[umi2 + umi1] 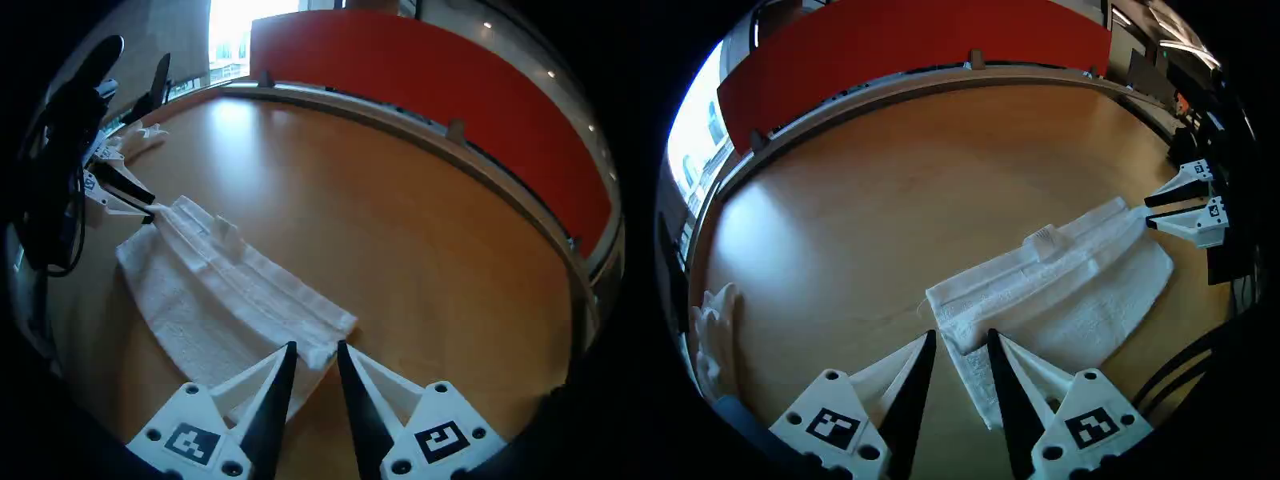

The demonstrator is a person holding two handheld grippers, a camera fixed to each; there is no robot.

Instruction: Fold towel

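A broad wooden tabletop [904, 176] spreads across both views, edged at its far side by a pale rail and a long red partition [880, 48] standing upright behind it. On the tabletop lies a white towel [1056, 288], partly folded: a narrower upper layer with ridged hems lies lengthwise over a wider lower layer, and a small tab [1048, 238] stands up from the upper layer's far edge. The towel runs between the two tools, one short end at each. The left gripper [960, 334] sits at the near end in the left gripper view, its fingers set to a narrow gap with the towel's corner lying between the tips; whether they press on the cloth cannot be told. The right gripper [315, 346] sits at the opposite end, its fingers likewise narrow, with a folded corner reaching in between them, and again the pressure cannot be judged. In each view the other tool appears farther off, its tips at the towel's far corner. A crumpled white cloth [712, 336] lies well apart, near the tabletop's edge.
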